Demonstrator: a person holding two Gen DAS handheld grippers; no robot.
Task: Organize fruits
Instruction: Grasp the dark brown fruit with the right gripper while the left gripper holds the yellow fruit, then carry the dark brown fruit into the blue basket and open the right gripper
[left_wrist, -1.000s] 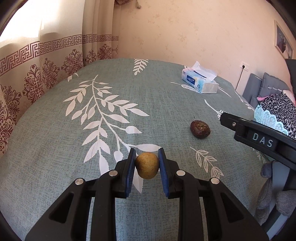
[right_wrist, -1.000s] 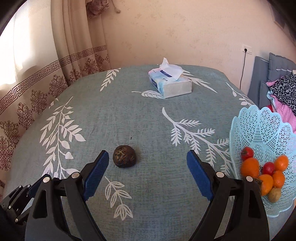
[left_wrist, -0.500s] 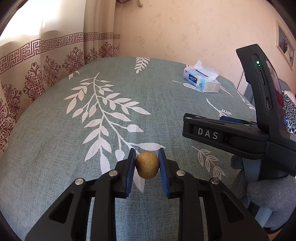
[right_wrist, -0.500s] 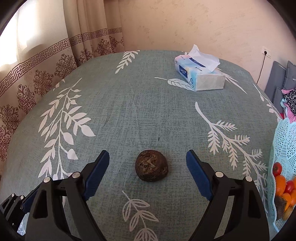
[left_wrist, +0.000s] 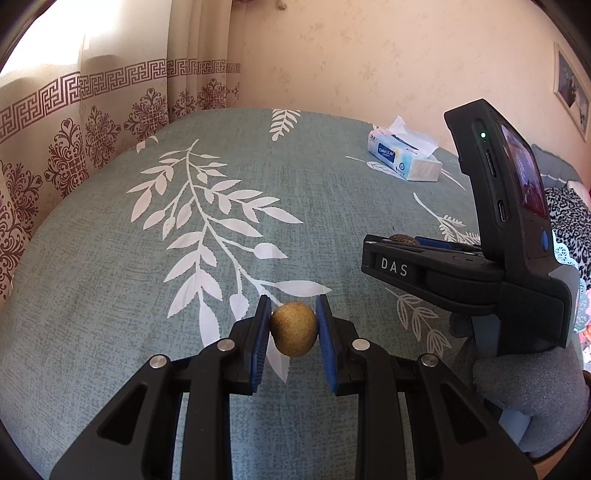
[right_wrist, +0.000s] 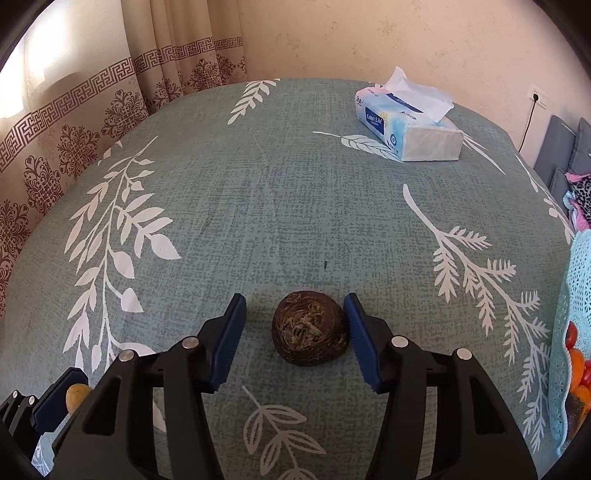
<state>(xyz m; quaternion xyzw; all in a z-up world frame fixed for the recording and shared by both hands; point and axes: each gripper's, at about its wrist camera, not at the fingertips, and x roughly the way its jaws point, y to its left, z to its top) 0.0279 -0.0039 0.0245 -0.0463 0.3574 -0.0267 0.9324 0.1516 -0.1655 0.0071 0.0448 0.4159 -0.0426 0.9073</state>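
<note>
At the far left hangs a patterned curtain (left_wrist: 74, 147), and in front of it spreads the surface (left_wrist: 184, 387), covered in a grey-green cloth printed with white leaves. Low in the left wrist view, the left gripper (left_wrist: 293, 332) has its blue fingers (left_wrist: 260, 343) clamped on a small tan fruit (left_wrist: 293, 328), which it holds just above the cloth; the tight pinch on both flanks keeps a round thing from rolling out while the other hand works.

Further right, the right gripper (right_wrist: 295, 334) straddles a dark brown fruit (right_wrist: 309, 332) that rests on the cloth. Its jaws have just been closing with the fruit between them. The finger on the right of the picture touches or nearly touches the fruit's side, while the one on the left stands clear of it, so the grip is not yet made. The fruit probably sits off-centre, so it may get nudged sideways as the squeeze finishes.

Behind, a tissue pack (right_wrist: 406, 129) lies near the far edge, out of the way. At the extreme right stands a pale blue lattice basket (right_wrist: 576, 295) holding orange and red fruits (right_wrist: 576, 365), likely the destination for both pieces.
</note>
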